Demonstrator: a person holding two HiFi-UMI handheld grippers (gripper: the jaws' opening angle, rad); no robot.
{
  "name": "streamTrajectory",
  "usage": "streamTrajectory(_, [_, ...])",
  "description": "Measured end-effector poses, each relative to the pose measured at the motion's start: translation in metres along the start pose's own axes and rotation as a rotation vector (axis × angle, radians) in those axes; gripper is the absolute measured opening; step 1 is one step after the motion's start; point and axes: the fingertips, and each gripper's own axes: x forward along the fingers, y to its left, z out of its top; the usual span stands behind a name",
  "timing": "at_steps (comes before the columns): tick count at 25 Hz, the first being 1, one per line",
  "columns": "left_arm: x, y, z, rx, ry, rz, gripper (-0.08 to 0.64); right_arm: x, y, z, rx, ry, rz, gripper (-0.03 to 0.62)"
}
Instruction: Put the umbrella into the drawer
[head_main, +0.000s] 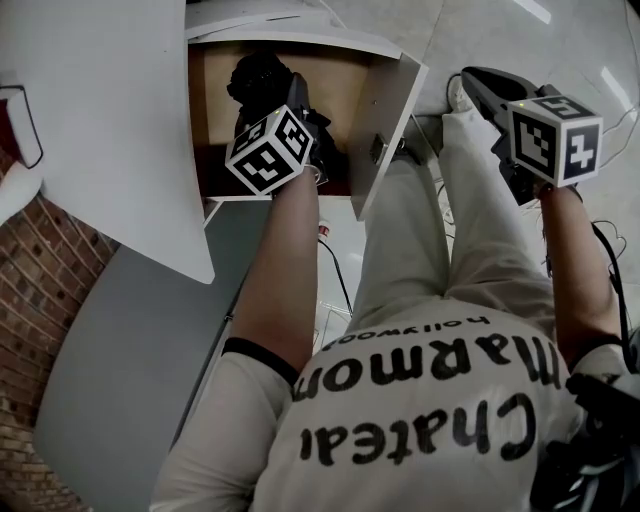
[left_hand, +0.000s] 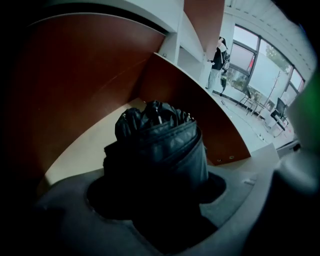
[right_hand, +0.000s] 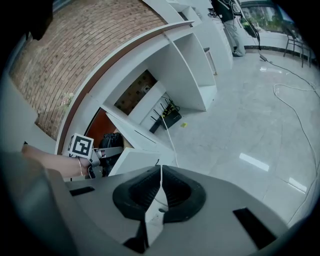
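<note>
A folded black umbrella (head_main: 258, 78) lies low inside the open drawer (head_main: 385, 110), over its tan floor. My left gripper (head_main: 290, 100) reaches into the drawer and is shut on the umbrella. In the left gripper view the umbrella's gathered fabric (left_hand: 157, 145) fills the gap between the jaws of my left gripper (left_hand: 160, 200), its ribbed end pointing away. My right gripper (head_main: 480, 85) hangs above the floor to the right of the drawer, shut and holding nothing. In the right gripper view the pads of my right gripper (right_hand: 159, 187) meet. The drawer (right_hand: 135, 157) and umbrella (right_hand: 111, 141) show to its left.
A white desk top (head_main: 100, 120) overhangs the drawer's left side, with a brick wall (head_main: 30, 260) beyond. A cable (head_main: 335, 270) trails on the tiled floor. White shelving (right_hand: 190, 65) lines the wall, with a black device (right_hand: 167, 117) at its foot. A person (left_hand: 218, 55) stands far off.
</note>
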Motion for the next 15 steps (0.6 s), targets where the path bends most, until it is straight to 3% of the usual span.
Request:
streamTrajectory(7, [0.002, -0.001, 0.0, 0.011, -0.026, 0.039, 0.321, -0.021, -0.02, 0.003, 0.027, -0.067, -0.041, 0.02])
streamTrajectory(15, [0.003, -0.002, 0.0, 0.03, -0.112, 0.068, 0.334, -0.042, -0.039, 0.017, 0.005, -0.157, -0.096, 0.02])
